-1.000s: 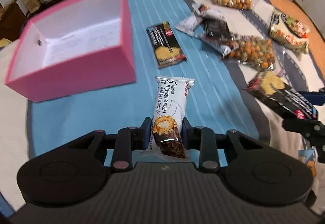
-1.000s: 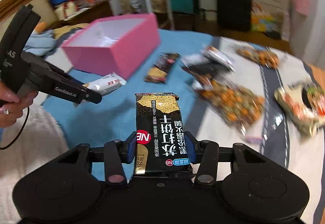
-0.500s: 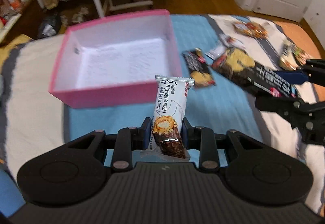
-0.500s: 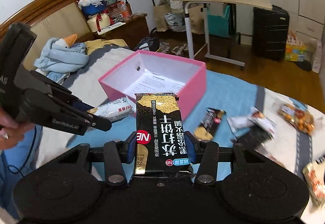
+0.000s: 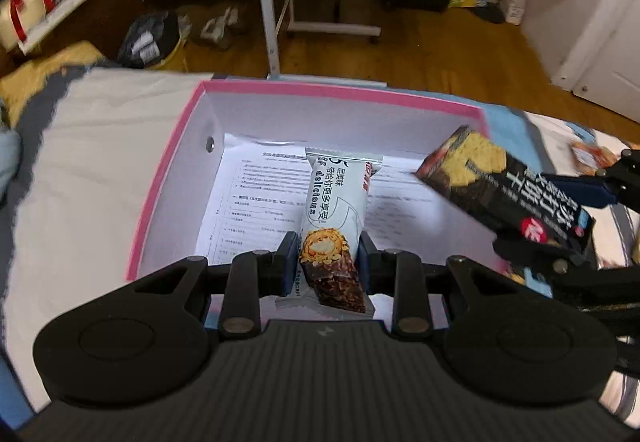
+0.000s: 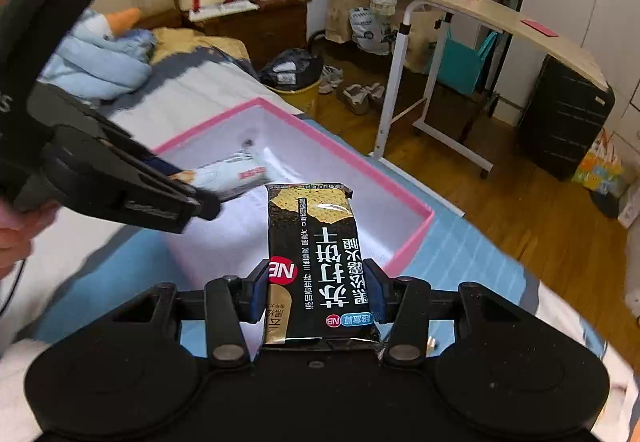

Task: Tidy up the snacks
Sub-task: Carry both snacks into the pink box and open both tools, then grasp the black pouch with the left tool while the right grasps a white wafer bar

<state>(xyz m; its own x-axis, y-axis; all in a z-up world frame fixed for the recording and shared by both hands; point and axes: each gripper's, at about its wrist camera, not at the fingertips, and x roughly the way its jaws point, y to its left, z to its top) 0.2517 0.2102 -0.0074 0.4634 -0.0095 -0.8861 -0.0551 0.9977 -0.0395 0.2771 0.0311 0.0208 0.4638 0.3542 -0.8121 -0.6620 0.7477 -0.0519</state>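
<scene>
both tools have swung in over the pink box (image 5: 168, 177) in the last second. a second ago the left tool (image 5: 328, 254) was out over the blue blanket (image 6: 472, 254) with the box off to its upper left, and the right tool (image 6: 316, 290) faced the scattered packets farther along the bed; now each looks down into the open box.

the left tool is clamped on the white wafer bar (image 5: 336, 209), its two fingers pressed on the lower, chocolate-printed end, and the bar hangs above the printed paper sheet (image 5: 248, 209) that lines the box floor, toward the near left part of the box. the right tool is clamped on the black cracker pack (image 6: 316, 254), gripped near its lower end, with the pack's far end over the box's near right wall; in the left view the same pack enters at a tilt from the right edge of the box.

apart from the paper, the box floor that shows holds no snack yet. my reading is that the carry is over and the drop-off is the step in hand: both packets look placed to be let go inside. the two tools are near each other, so they could knock together if both go lower at once.
</scene>
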